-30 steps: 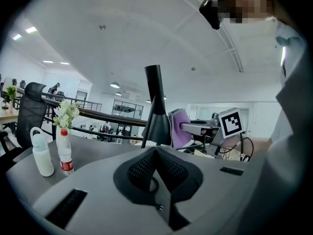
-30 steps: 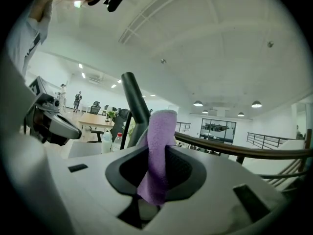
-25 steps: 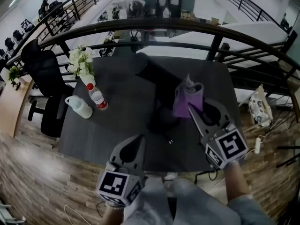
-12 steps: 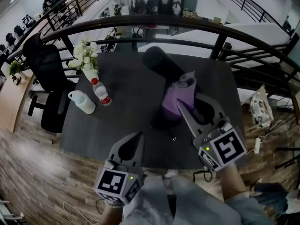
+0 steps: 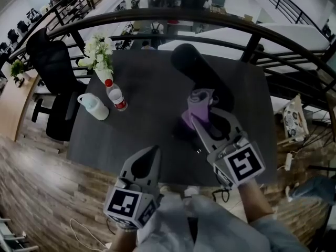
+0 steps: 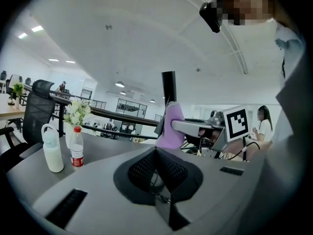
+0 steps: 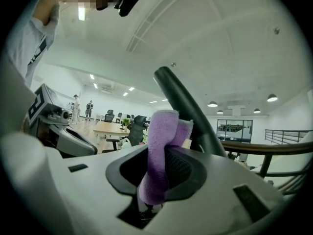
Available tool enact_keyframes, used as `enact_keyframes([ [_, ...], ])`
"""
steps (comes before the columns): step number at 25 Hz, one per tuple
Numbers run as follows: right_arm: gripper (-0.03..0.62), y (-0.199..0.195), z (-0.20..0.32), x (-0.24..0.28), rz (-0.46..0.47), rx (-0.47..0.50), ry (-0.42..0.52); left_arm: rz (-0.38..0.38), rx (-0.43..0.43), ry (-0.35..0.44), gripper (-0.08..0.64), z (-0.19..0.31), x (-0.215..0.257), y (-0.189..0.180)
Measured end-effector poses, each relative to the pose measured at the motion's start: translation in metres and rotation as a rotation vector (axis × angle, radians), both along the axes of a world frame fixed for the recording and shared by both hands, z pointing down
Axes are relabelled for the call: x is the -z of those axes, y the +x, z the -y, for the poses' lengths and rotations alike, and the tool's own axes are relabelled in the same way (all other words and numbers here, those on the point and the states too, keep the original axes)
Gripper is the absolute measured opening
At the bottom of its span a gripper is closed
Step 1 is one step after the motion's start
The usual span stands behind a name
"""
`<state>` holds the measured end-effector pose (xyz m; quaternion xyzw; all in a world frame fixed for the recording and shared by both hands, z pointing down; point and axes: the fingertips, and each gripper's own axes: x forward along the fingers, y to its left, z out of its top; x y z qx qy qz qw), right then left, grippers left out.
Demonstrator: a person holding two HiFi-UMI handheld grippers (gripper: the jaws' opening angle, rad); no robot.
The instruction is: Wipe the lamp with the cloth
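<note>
Sliding leftward since a second ago, the purple cloth (image 5: pixel 198 103) now sits nearer the base of the black lamp (image 5: pixel 202 72). Your left hand-held gripper (image 5: pixel 152 152) hangs at the near edge of the bench (image 5: pixel 142 104), jaws closed together on nothing, well apart from the lamp. Your right hand-held gripper (image 5: pixel 206 115) is clenched on the cloth, which bulges out beyond its jaws and presses against the lamp's slanted arm.

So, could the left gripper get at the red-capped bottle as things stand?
Probably yes: the left gripper is shut and empty, with bare table between it and the bottle; a white jug stands beside that.
</note>
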<state>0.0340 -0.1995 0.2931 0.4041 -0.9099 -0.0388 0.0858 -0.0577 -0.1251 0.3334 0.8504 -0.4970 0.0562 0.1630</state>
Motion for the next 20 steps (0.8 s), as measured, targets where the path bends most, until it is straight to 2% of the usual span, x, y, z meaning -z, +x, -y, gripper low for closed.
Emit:
enact_keyframes([
  [5,0.089,-0.005,0.002,-0.033,-0.049,0.003,-0.047,-0.006,0.006,-0.013,0.009,0.001,-0.006,-0.003],
  [10,0.090,-0.007,0.001,-0.070,-0.048,-0.001,-0.130,0.007,0.014,-0.053,0.009,-0.001,-0.015,-0.007],
  [20,0.089,-0.009,0.001,-0.154,-0.096,0.007,-0.282,0.008,0.038,-0.078,0.009,-0.002,-0.027,-0.010],
])
